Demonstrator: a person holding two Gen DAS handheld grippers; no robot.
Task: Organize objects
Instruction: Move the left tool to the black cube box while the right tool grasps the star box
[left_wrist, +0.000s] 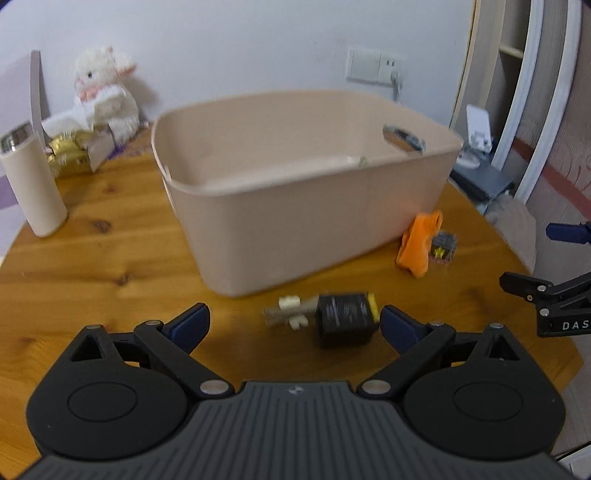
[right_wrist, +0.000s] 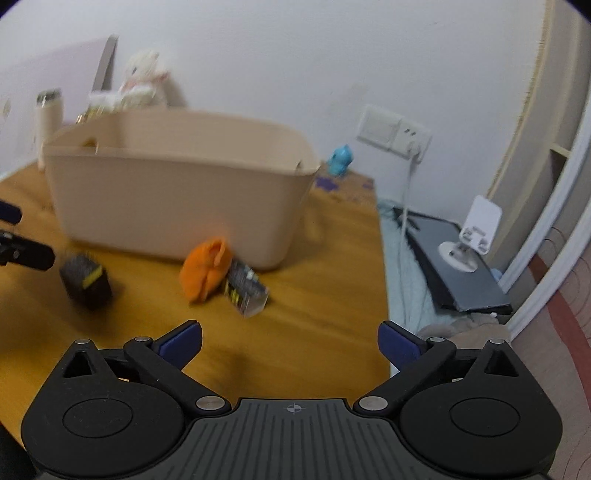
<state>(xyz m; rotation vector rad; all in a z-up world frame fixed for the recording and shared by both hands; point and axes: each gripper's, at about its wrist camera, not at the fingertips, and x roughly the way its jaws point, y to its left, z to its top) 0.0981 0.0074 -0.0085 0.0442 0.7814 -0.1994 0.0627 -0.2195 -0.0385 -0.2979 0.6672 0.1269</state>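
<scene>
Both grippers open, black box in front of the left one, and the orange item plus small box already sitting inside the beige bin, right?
Not quite. The orange item and small box lie on the table outside the beige bin, beside its wall, as the right wrist view shows. Both the left gripper and right gripper are open, black box ahead.

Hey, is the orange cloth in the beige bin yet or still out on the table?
Out. The orange cloth lies crumpled on the wooden table, just outside the beige bin's front wall.
</scene>
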